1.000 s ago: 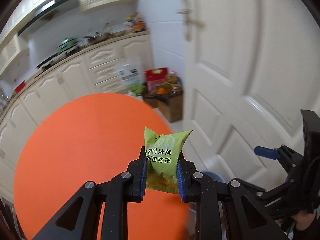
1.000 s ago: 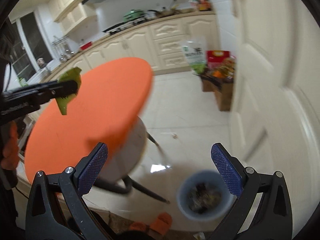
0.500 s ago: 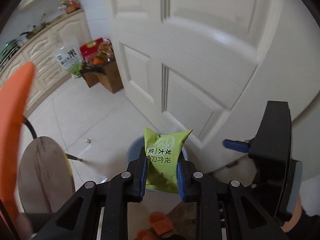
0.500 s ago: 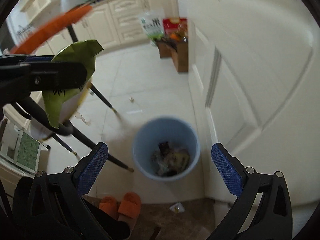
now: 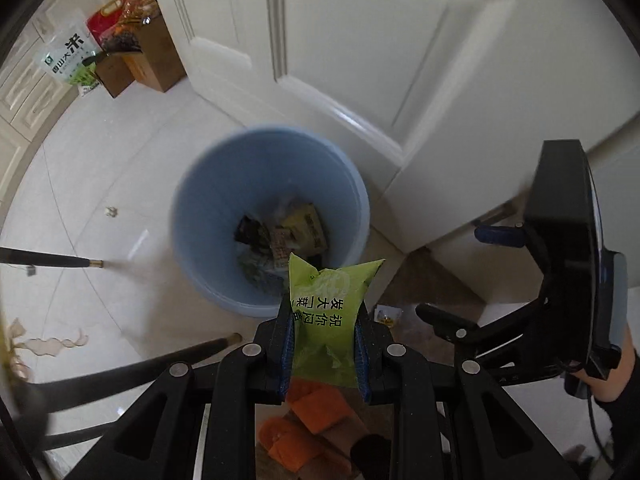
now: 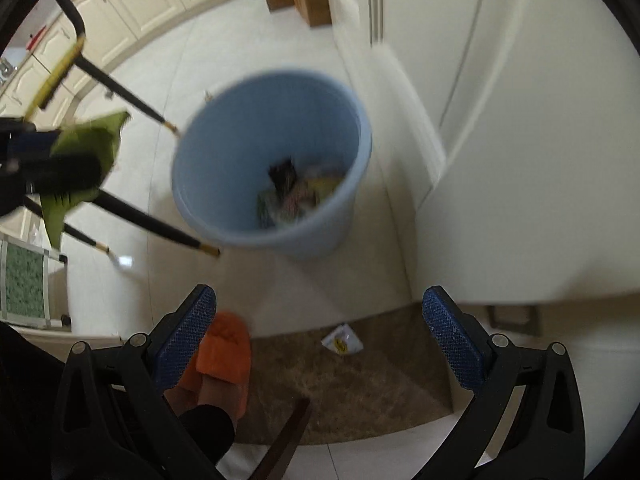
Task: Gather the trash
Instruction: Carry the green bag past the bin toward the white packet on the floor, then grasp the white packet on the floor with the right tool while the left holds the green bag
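Overhead now, both grippers pointing steeply down w/ the blue trash bin (image 5: 200,216) as landmark. Left gripper (image 5: 323,344) clamped narrow on a green snack packet (image 5: 326,320), blue pads pressing both its sides; packet upright between the fingers, printed Chinese text on its face, its top edge overlapping the bin's near rim in the left wrist view. Same packet (image 6: 86,148) seen blurred from the right wrist cam, off to the left of the bin (image 6: 224,152) and above the floor. Right gripper (image 6: 318,340) wide, nothing between its blue pads (image 6: 186,332). Bin sits on white tile just beside a white panelled door (image 5: 400,60); inside, at the bottom, assorted wrappers (image 5: 288,236). Near side of bin: brown mat (image 6: 348,392) w/ a small white wrapper (image 6: 342,340) lying on it, apart from the bin. Orange slippers (image 5: 304,420) on person's feet, at mat edge. Black chair legs (image 6: 152,224) left of bin. Cardboard box (image 5: 148,56) w/ bags far side of bin, along the door.
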`<state>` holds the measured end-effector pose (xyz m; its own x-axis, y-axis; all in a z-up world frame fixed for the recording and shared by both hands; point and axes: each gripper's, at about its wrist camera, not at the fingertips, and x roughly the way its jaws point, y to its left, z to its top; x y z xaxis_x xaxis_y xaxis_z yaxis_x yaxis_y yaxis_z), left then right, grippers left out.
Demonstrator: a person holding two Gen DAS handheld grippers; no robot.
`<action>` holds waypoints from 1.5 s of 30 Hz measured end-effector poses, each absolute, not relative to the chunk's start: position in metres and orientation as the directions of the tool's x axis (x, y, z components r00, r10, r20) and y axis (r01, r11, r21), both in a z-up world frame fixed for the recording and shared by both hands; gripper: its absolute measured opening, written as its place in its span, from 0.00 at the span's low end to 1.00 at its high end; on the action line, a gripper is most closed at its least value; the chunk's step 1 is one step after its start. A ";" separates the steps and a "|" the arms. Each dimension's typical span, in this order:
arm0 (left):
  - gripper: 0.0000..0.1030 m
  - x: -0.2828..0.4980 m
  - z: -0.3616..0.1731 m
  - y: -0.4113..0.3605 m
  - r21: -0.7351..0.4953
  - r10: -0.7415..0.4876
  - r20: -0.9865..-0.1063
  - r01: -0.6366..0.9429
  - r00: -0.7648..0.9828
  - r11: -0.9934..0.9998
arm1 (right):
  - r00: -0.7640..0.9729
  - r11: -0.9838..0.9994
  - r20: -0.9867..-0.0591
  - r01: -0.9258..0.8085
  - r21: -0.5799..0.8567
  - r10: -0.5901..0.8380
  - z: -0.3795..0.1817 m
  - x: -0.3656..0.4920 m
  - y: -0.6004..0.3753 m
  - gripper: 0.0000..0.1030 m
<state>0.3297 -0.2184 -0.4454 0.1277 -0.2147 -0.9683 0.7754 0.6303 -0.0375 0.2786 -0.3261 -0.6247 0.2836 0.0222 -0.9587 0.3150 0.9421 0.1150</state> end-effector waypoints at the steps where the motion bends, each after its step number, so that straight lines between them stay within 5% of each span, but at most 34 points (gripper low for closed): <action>1: 0.21 0.326 -0.459 -0.221 -0.061 -0.233 -0.966 0.769 0.116 0.637 | 0.273 0.943 -0.961 0.311 0.121 0.033 -0.635 0.275 -0.327 1.00; 3: 0.21 0.324 -0.483 -0.227 -0.143 -0.284 -0.956 0.736 0.069 0.662 | 0.248 0.943 -0.968 0.309 0.126 0.048 -0.658 0.268 -0.329 0.99; 7: 0.21 0.319 -0.535 -0.228 -0.174 -0.297 -0.954 0.733 0.041 0.658 | 0.199 0.939 -0.976 0.310 0.151 0.091 -0.706 0.250 -0.335 0.80; 15: 0.21 0.299 -0.629 -0.230 -0.290 -0.301 -0.946 0.716 -0.117 0.634 | 0.113 0.898 -0.981 0.397 0.188 0.156 -0.801 0.229 -0.333 0.80; 27: 0.21 0.288 -0.759 -0.216 -0.285 -0.217 -0.958 0.584 -0.186 0.760 | 0.019 0.874 -0.984 0.457 0.167 0.178 -0.901 0.219 -0.329 0.80; 36: 0.21 0.287 -0.804 -0.204 -0.301 -0.205 -0.949 0.503 -0.239 0.810 | -0.022 0.943 -0.992 0.313 0.112 0.125 -0.927 0.227 -0.299 0.79; 45: 0.21 0.289 -0.819 -0.209 -0.310 -0.207 -0.944 0.469 -0.258 0.827 | -0.038 0.961 -0.995 0.267 0.075 0.089 -0.941 0.231 -0.277 0.63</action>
<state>0.2888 -0.2095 -0.8191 -0.2585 -0.2066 -0.9437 0.4692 0.8271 -0.3095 0.2314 -0.2770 -0.9412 -0.0379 0.0886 -0.9953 0.2673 0.9607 0.0753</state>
